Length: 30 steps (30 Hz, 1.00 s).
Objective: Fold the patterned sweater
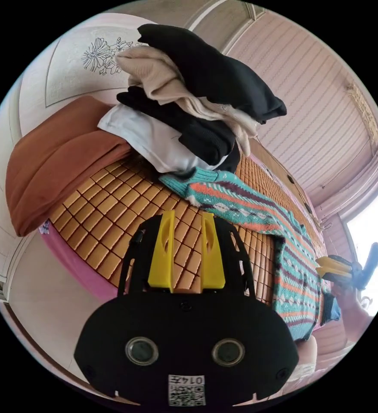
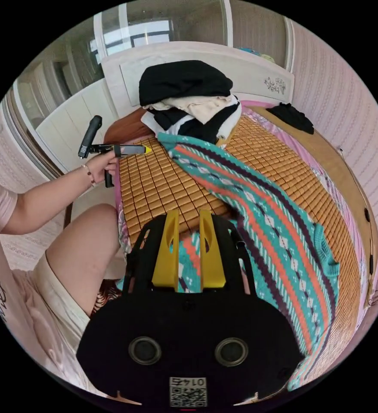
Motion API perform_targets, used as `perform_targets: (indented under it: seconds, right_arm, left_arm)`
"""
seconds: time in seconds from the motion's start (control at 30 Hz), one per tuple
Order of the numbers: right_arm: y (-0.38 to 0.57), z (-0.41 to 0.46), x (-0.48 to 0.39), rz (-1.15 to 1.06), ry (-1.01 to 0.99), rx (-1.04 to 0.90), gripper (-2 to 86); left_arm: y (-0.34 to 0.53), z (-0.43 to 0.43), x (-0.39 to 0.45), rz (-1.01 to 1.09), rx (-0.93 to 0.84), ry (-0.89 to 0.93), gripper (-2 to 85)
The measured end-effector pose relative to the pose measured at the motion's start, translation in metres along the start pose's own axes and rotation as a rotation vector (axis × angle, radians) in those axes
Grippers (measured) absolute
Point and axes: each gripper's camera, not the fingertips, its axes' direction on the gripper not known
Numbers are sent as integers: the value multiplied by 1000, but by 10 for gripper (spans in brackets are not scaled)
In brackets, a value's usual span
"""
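With both the left gripper (image 1: 187, 249) and right gripper (image 2: 188, 251) parted and empty, reaching for the sweater (image 2: 258, 215) could nudge the clothes pile (image 2: 189, 101) touching its far end.

A bed is covered by a bamboo tile mat (image 1: 111, 202), orange-brown and laid in a grid. A pile of folded clothes (image 1: 189, 99) is stacked on the mat, seen at 12 o'clock in both views; black, beige and white garments are layered in it. A rust-brown pillow (image 1: 55, 155) is placed at 9 o'clock in the left gripper view, just beside the pile. A pale headboard (image 2: 249, 73) with a floral motif is set behind the pile. A small black garment (image 2: 291, 116) is laid on the mat at 1 o'clock in the right gripper view, well apart from the pile. White cabinet doors (image 2: 64, 124) are seen at 10 o'clock there.
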Motion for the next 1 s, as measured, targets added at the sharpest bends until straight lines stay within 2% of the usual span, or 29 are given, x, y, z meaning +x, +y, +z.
perform_targets:
  seconds: [0.13, 0.27, 0.3, 0.47, 0.57, 0.73, 0.83, 1.0]
  right_arm:
    - [-69, 38, -37, -164, 76, 52, 102]
    - [-111, 83, -87, -494, 215, 41, 114]
    - [-117, 96, -100, -573, 262, 22, 113]
    - [-126, 141, -129, -692, 403, -49, 81]
    - [-118, 157, -128, -669, 521, -106, 49]
    - [-92, 111, -114, -582, 470, -31, 27]
    - [-65, 59, -87, -460, 426, 30, 19]
    - [3, -56, -14, -195, 307, 120, 16]
  left_arm:
    - [-21, 28, -25, -97, 5, 21, 111]
    - [-38, 57, -42, -137, -46, 99, 128]
    - [-40, 59, -46, -137, -40, 108, 121]
    - [-36, 71, -66, -194, -39, 182, 60]
    - [-30, 72, -66, -159, -37, 187, 35]
    - [-3, 55, -47, -66, 23, 189, -2]
    - [23, 32, -21, 8, 88, 251, -7]
    - [77, 0, 70, 207, 159, 391, -9]
